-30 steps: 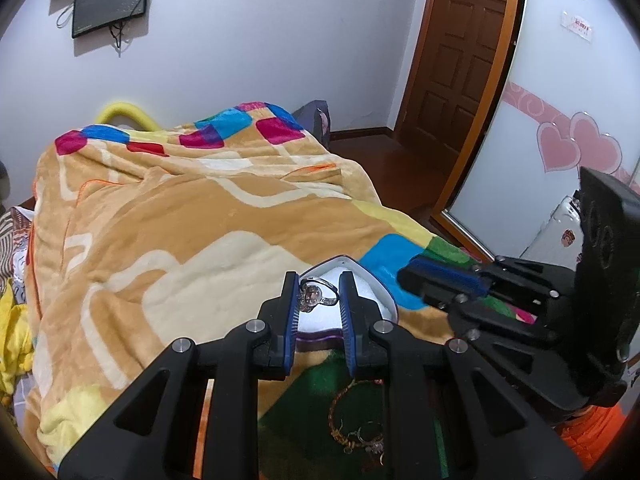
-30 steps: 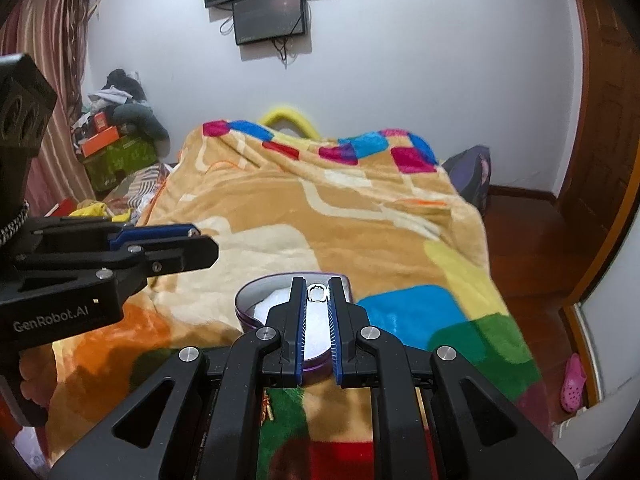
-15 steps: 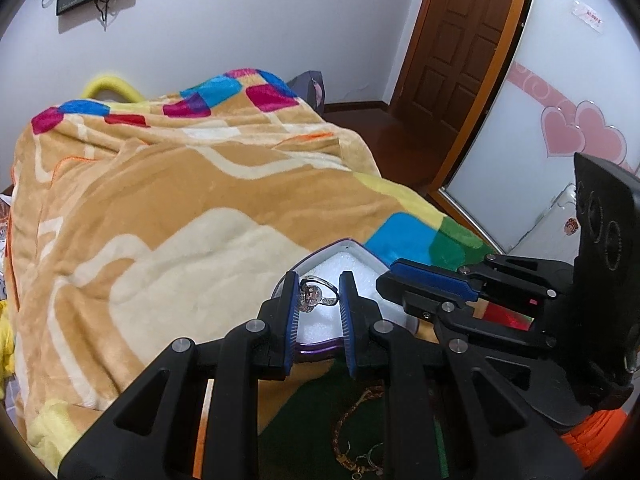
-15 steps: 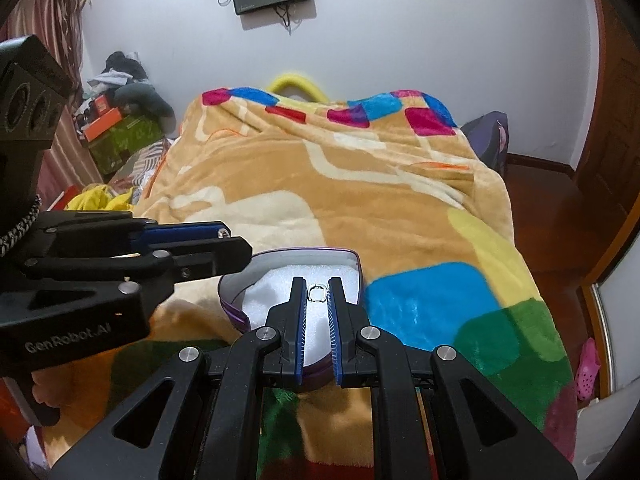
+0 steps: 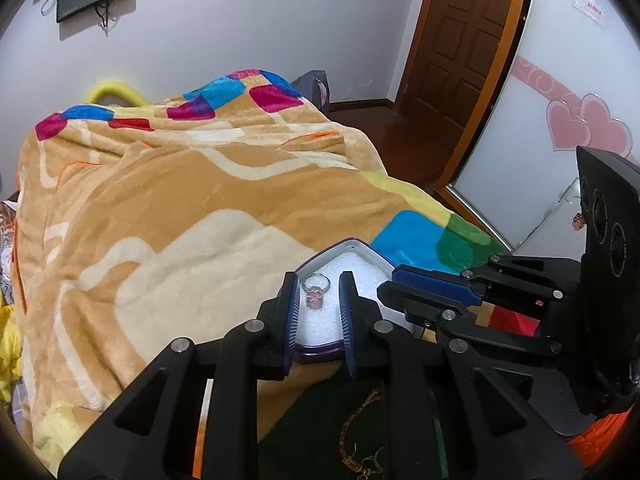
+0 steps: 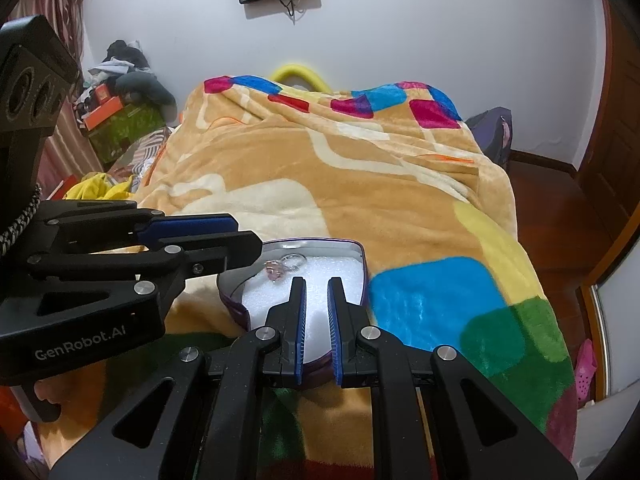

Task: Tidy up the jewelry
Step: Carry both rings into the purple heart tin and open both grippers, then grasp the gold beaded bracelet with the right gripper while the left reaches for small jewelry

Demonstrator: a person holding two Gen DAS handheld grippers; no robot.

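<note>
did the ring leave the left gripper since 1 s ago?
Yes. The ring was pinched between the left gripper fingers; now it lies on the white foam of the heart-shaped box, and the jaws stand apart, clear of it.

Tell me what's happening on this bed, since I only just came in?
A person with a two-finger tool in each hand is sorting jewelry on a bed blanket. A ring with a pink stone lies on the white foam of an open purple-rimmed box. The left tool is open around the ring without gripping it. The right tool, also open and empty, hovers over the box's near edge. A bracelet lies on the blanket nearer the camera.
</note>
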